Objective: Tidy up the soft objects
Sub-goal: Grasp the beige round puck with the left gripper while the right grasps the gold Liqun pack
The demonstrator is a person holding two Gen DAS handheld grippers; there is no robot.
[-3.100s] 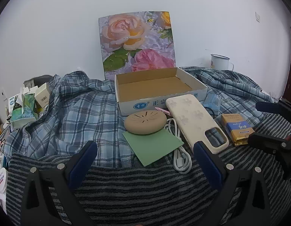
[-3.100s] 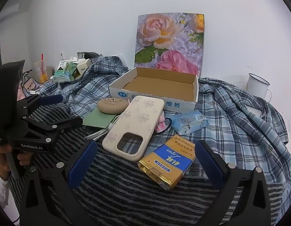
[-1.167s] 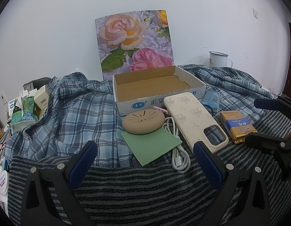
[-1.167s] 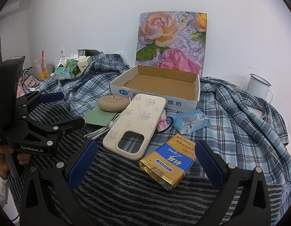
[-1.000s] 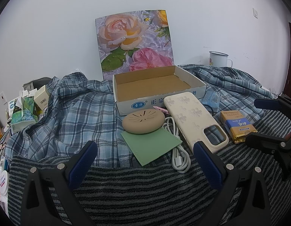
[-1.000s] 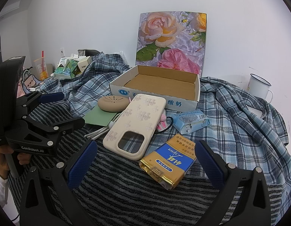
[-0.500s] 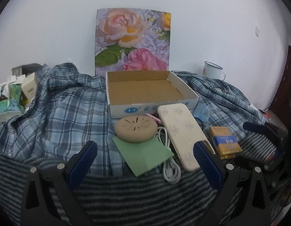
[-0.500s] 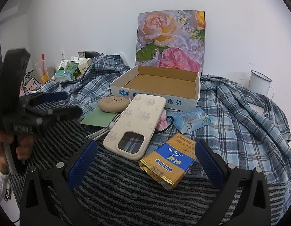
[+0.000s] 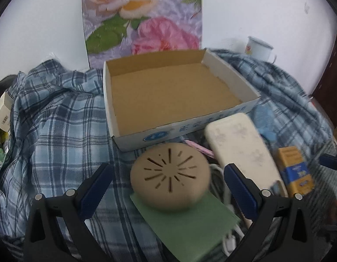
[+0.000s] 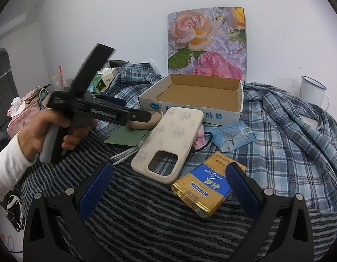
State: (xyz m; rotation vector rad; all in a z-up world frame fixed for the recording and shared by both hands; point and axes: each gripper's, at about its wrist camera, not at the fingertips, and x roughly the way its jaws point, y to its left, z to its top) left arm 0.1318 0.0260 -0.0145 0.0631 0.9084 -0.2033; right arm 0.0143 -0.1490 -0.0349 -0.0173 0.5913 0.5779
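Note:
A tan round soft pad with slits (image 9: 170, 178) lies on a green sheet (image 9: 190, 224) just in front of an open cardboard box (image 9: 168, 91). My left gripper (image 9: 166, 185) is open, its blue fingers to either side of the pad, close above it. In the right wrist view the left gripper (image 10: 133, 114) reaches over the pad (image 10: 146, 122). A cream phone case (image 10: 168, 137), a blue tissue pack (image 10: 232, 136) and a gold-blue packet (image 10: 208, 188) lie nearby. My right gripper (image 10: 168, 187) is open and empty, hovering before the packet.
A floral board (image 9: 142, 19) stands behind the box. A white mug (image 10: 311, 92) sits at the back right. A white cable (image 9: 220, 183) lies beside the pad. Small boxes and clutter (image 10: 103, 79) are at the left. A plaid cloth (image 9: 59, 120) covers the surface.
My left gripper has moved forward and down to the tan pad, which now sits between its open fingers. The right gripper has barely moved.

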